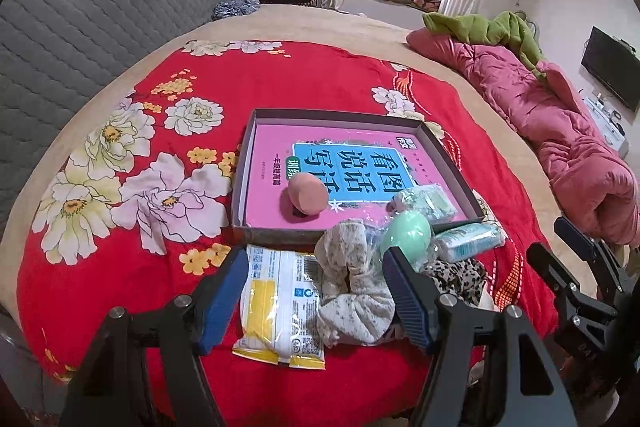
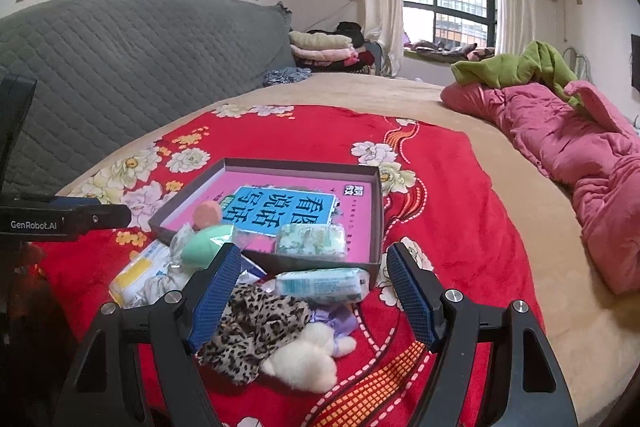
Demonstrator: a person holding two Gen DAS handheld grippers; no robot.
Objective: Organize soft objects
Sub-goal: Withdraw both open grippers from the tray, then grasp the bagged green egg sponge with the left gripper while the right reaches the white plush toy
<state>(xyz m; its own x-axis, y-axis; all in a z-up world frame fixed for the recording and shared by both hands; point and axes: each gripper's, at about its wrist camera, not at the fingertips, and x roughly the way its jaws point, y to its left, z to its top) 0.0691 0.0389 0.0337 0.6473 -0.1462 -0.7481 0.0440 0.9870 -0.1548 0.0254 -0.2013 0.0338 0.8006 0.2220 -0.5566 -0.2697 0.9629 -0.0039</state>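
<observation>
Showing only rightward: white plush [image 2: 304, 363] (hidden from left camera).

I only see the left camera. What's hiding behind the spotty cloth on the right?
Observer: A white fluffy puff lies against that leopard scrunchie.
Child: Anything else there?
Observer: Yes, a purple bit peeks out between the puff and a tissue pack.
Child: Is the right gripper grabbing something?
Observer: No, the right gripper is open and its pads press on nothing.
</observation>
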